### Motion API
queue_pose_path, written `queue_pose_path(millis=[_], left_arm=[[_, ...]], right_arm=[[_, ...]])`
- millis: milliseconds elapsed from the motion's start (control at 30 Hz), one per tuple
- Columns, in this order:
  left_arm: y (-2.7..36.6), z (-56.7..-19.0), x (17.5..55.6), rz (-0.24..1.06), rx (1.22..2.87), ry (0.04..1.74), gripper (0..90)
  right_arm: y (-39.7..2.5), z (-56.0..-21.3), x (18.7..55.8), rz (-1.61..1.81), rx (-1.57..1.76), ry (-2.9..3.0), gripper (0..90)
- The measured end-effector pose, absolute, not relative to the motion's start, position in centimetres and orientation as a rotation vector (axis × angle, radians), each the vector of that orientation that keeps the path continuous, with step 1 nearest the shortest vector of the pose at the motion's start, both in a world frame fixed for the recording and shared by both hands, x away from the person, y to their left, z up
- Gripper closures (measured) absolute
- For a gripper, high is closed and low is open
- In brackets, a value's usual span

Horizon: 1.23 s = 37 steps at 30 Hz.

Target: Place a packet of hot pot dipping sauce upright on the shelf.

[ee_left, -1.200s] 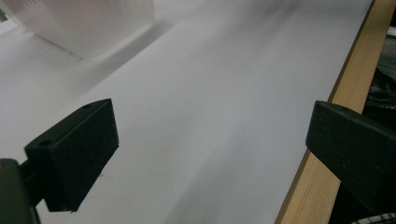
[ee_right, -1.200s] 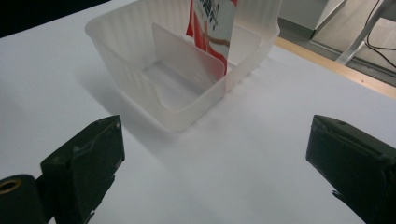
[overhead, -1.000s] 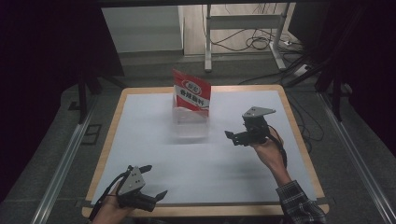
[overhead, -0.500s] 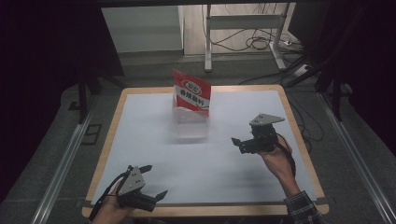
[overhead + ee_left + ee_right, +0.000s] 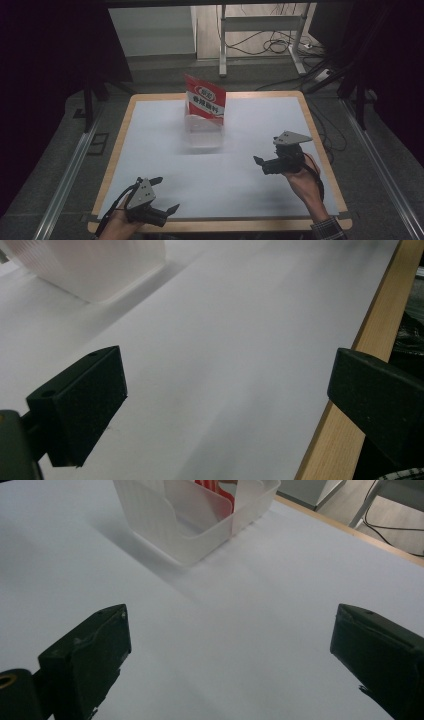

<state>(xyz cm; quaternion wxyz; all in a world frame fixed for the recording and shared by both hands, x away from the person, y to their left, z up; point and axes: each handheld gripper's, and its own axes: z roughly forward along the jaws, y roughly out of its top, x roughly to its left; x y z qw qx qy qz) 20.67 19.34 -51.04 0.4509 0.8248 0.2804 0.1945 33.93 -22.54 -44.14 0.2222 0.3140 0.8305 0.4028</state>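
Since a second ago the right gripper (image 5: pixel 259 162) has drawn back from the middle of the table (image 5: pixel 260 125) toward its right near part, while the left gripper (image 5: pixel 166 194) has kept its place at the near left edge. On the right gripper the fingers (image 5: pixel 85 665) stand wide apart with nothing between them and touch nothing; only the white sheet lies under them. On the left gripper the fingers (image 5: pixel 80 400) are spread just as wide and are empty too, one over the white sheet, the other over the wooden rim of the table. A clear plastic bin (image 5: pixel 204 129) stands at the far middle of the table, well apart from both grippers, and a red and white packet (image 5: pixel 205 99) stands upright in it. In the right gripper view the bin (image 5: pixel 195 520) lies ahead of the fingers, toward the left.
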Motion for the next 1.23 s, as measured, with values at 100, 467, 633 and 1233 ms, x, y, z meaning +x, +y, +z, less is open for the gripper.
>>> queue_pose_path(millis=[100, 467, 633, 1233], left_arm=[[19.3, -51.0, 20.7, 0.48, 2.039, 0.693, 2.4], [19.3, -51.1, 20.7, 0.482, 2.041, 0.69, 2.4], [19.3, -51.1, 20.6, 0.483, 2.043, 0.688, 2.4], [19.2, -51.1, 20.7, 0.485, 2.048, 0.687, 2.4]], right_arm=[[-23.0, -44.6, 33.5, 1.108, 0.873, 2.296, 2.5], [-24.8, -46.1, 31.6, 1.096, 0.896, 2.284, 1.8], [-25.6, -47.0, 30.9, 1.074, 0.92, 2.289, 1.7], [-27.2, -49.0, 29.6, 1.027, 0.993, 2.332, 0.7]])
